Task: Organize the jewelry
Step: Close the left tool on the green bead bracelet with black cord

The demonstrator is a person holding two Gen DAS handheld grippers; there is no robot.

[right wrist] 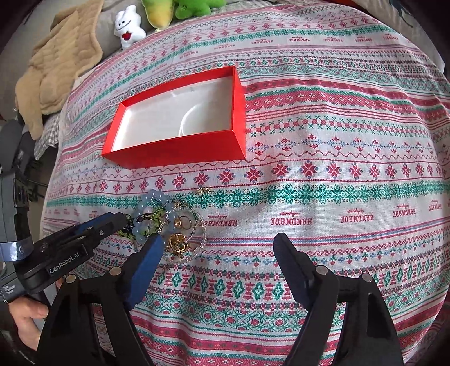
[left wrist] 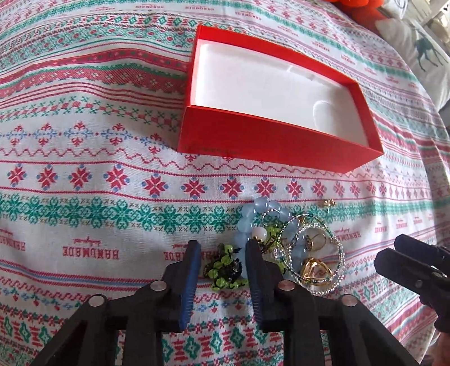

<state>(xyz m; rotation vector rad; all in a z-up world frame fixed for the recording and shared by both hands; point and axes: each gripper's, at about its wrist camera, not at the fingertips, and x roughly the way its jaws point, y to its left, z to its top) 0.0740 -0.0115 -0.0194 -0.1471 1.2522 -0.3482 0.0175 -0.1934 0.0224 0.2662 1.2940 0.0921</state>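
A tangled jewelry pile (left wrist: 284, 242) lies on the patterned cloth: a pale blue bead bracelet (left wrist: 261, 208), clear beaded loops, gold rings (left wrist: 313, 269) and a green-and-black beaded piece (left wrist: 225, 267). My left gripper (left wrist: 223, 252) points down at the pile's left edge, its jaws narrowly apart with the green piece lying between them, and the pads are not seen pressing on it. My right gripper (right wrist: 219, 242) stands wide open, its left finger (right wrist: 153, 253) beside the gold rings (right wrist: 177, 243). An open red box (left wrist: 267, 138) (right wrist: 180, 149) with a bare white inside sits beyond the pile.
A small gold earring (left wrist: 328, 202) (right wrist: 204, 191) lies apart, between pile and box. Plush toys (right wrist: 128, 25) and a beige blanket (right wrist: 56, 70) sit past the cloth's far left edge. A deer-print pillow (left wrist: 427, 50) lies at far right. A person's hand (right wrist: 25, 318) holds the left gripper.
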